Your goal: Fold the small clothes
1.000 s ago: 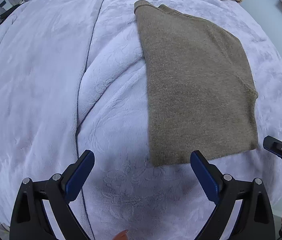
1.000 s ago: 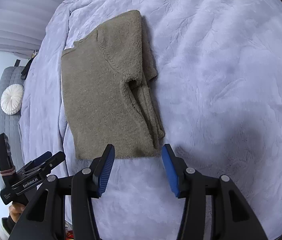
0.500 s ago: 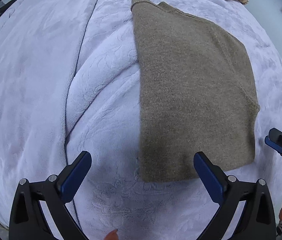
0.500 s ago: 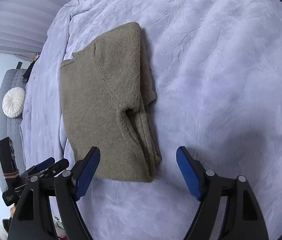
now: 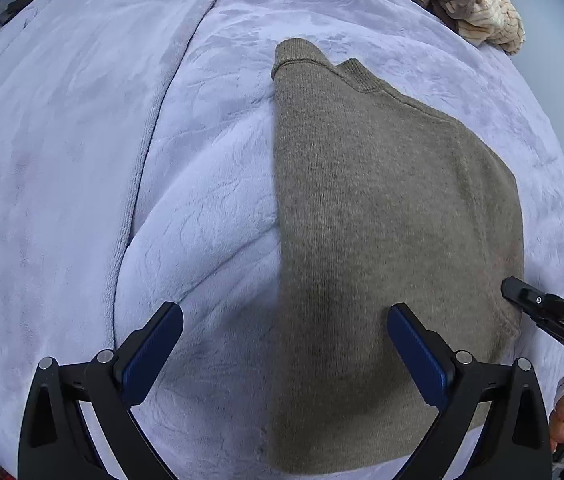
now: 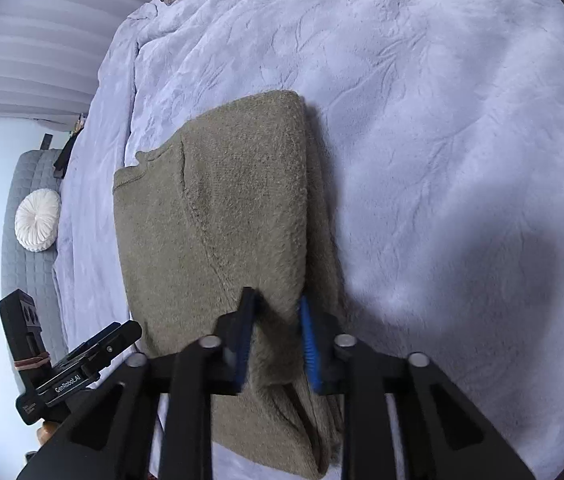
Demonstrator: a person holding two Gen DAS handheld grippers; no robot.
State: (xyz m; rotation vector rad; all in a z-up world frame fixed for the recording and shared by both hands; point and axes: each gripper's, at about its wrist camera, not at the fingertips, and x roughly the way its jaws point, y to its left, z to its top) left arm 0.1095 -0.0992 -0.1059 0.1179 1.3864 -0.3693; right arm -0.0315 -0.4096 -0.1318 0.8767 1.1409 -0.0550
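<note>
both tools over sweater (image 5: 381, 240), right tool (image 6: 278, 320) pinching edge

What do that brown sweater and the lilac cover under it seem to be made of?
The sweater looks like a soft knit, perhaps wool: fine ribbing at the collar, fuzzy nap along its edges. The bed cover looks like plush fleece or velvet, matte, with an embossed leafy pattern and brushed pile marks. Exact fibres cannot be told.

A lavender plush blanket (image 6: 441, 160) covers the bed; a grey quilted headboard (image 6: 22, 248) bears a white round cushion (image 6: 38, 220).

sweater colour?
Olive-brown knit sweater, plain, no pattern. Clearest in the left wrist view.
</note>
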